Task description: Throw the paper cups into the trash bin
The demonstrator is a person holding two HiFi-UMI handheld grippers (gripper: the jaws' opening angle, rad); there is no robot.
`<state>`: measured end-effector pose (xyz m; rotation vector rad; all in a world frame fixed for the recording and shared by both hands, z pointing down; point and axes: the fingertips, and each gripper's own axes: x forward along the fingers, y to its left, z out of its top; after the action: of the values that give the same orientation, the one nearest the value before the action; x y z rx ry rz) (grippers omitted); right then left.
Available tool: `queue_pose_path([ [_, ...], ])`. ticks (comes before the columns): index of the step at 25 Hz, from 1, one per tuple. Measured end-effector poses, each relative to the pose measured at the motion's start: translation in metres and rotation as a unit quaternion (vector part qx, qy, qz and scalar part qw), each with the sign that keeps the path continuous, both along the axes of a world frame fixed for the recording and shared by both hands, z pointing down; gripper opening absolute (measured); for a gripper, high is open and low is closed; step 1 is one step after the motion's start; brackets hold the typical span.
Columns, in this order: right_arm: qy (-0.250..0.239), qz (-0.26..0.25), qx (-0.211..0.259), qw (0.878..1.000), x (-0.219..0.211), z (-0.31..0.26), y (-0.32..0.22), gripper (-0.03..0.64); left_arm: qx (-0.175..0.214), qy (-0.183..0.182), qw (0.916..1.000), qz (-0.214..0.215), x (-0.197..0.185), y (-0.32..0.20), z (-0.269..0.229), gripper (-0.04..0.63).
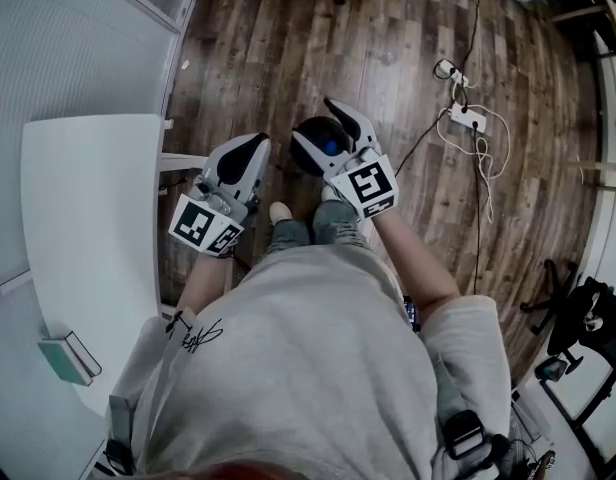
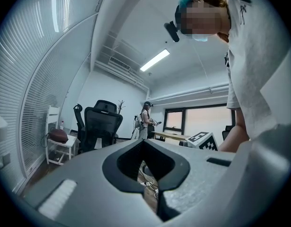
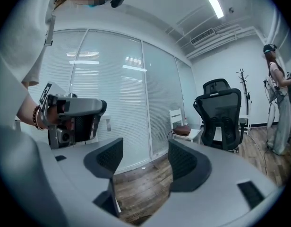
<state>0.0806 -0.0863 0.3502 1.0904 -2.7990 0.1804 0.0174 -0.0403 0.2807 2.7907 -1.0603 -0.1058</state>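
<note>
The wooden floor fills most of the head view, and I can find no paper cups or trash bin on it, nor in either gripper view. The task's things are out of sight, so I judge the job isn't properly under way from here.

The white table runs along the left, bare apart from a small book-like block at its near end. No cup stands on it.

Both tools hang low in front of the body, pointed out over the floor. That looks to me like a carry posture, not a reach. The left gripper has its jaws pressed together with nothing between them. Its own view shows only a sliver of floor through the gap behind the tips. The right gripper has its jaws spread wide and empty, which I'd guess leaves it ready for a cup.

On the far right, a power strip and its cables lie across the boards, and I'd steer clear of them when walking.
</note>
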Motion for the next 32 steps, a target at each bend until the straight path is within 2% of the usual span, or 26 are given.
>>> queue_pose_path([
  [4, -0.001, -0.004, 0.003, 1.000, 0.001, -0.019, 0.008, 0.295, 0.006, 0.001, 1.0000, -0.003, -0.002, 0.006, -0.009, -0.006],
  [15, -0.034, -0.024, 0.058, 0.997, -0.004, -0.093, 0.018, 0.293, 0.049, 0.008, 0.9987, -0.011, -0.002, 0.001, -0.057, -0.006],
  [21, -0.047, -0.031, 0.084, 0.995, -0.009, -0.124, 0.020, 0.293, 0.077, -0.023, 0.9968, 0.000, 0.000, 0.003, -0.072, -0.006],
  [24, -0.057, -0.039, 0.097, 0.993, -0.010, -0.135, 0.023, 0.288, 0.082, -0.025, 0.9963, 0.003, -0.002, 0.004, -0.075, -0.006],
  [26, -0.062, -0.042, 0.106, 0.992, -0.009, -0.141, 0.027, 0.250, 0.086, -0.026, 0.9960, 0.003, -0.002, 0.006, -0.078, -0.006],
  [28, -0.064, -0.046, 0.113, 0.991, -0.008, -0.147, 0.031, 0.169, 0.090, -0.026, 0.9956, 0.001, -0.004, 0.007, -0.081, -0.006],
  [32, -0.062, -0.058, 0.122, 0.989, -0.010, -0.156, 0.040, 0.102, 0.094, -0.027, 0.9952, -0.005, -0.009, 0.009, -0.086, -0.006],
])
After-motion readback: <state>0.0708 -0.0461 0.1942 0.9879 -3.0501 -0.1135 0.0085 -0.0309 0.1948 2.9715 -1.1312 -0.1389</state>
